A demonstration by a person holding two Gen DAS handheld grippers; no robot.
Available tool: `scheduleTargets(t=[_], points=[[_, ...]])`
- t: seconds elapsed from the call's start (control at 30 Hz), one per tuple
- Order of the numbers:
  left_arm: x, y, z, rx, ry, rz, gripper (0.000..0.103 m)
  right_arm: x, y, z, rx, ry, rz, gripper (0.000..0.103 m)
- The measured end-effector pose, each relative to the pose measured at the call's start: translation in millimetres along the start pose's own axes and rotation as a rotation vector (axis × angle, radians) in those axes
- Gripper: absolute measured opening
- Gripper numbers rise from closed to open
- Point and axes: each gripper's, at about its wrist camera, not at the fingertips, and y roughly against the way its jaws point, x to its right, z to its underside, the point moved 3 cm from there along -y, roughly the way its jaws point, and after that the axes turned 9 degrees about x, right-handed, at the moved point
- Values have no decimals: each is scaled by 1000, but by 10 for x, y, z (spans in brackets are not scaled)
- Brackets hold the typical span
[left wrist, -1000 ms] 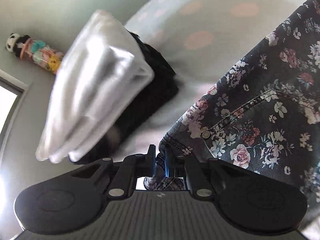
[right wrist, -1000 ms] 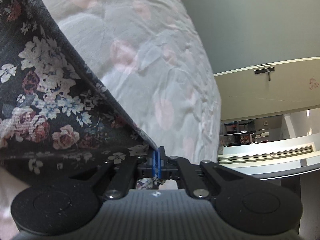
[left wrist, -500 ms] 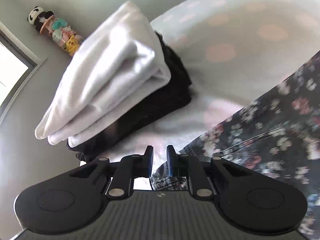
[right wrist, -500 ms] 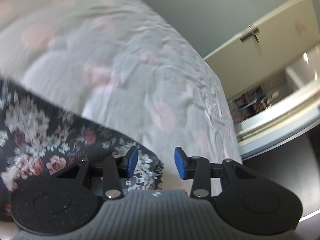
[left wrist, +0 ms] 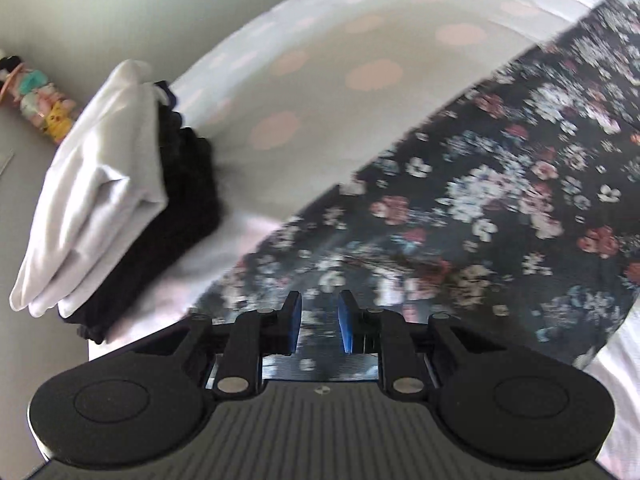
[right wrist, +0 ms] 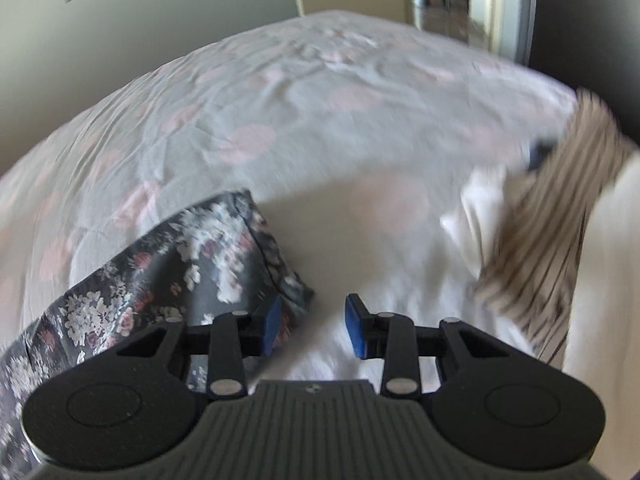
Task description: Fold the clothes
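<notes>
— Where is the floral garment (left wrist: pixel 500 184) seen to lie relative to the left gripper (left wrist: pixel 319 322)?

— It is spread flat on the bed sheet (left wrist: pixel 320 92), a pale one printed with pink dots, and it runs from the gripper's tips away to the upper right of the left wrist view. Its near edge is seen directly behind and beneath the gap between the two blue pads. The jaws are parted narrowly and are opening; the cloth shows through the gap, but it is not seen to be pinched by the pads, though this part is blurred.

— And at the right gripper (right wrist: pixel 314 330)?

— There the jaws are held moderately apart and are closing. Only bare sheet (right wrist: pixel 280 112) is seen between the pads. A corner of the floral garment (right wrist: pixel 168 264) lies to the left of the gap, and its hem is overlapped by the left pad; whether it is touched cannot be told.

— What else is seen on the bed?

— In the left wrist view a stack of folded clothes (left wrist: pixel 108 200) is placed at the left edge of the sheet, a white piece on top and black ones under it, well apart from the floral garment. Behind the stack a small colourful figurine (left wrist: pixel 36 104) is seen. In the right wrist view a striped garment (right wrist: pixel 552 216), together with white cloth, is heaped to the right of the gripper, blurred.
</notes>
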Motion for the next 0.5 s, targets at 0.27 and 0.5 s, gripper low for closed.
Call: scheduleTargets(t=[0.27,0.5], points=[[316,-283,-54,-77,-21,4,24,120,-266,164,16,-139,-95,38],[449,-467,-25,-122,-29,-32,24,53,-329,-87,60,-223,-202,38]])
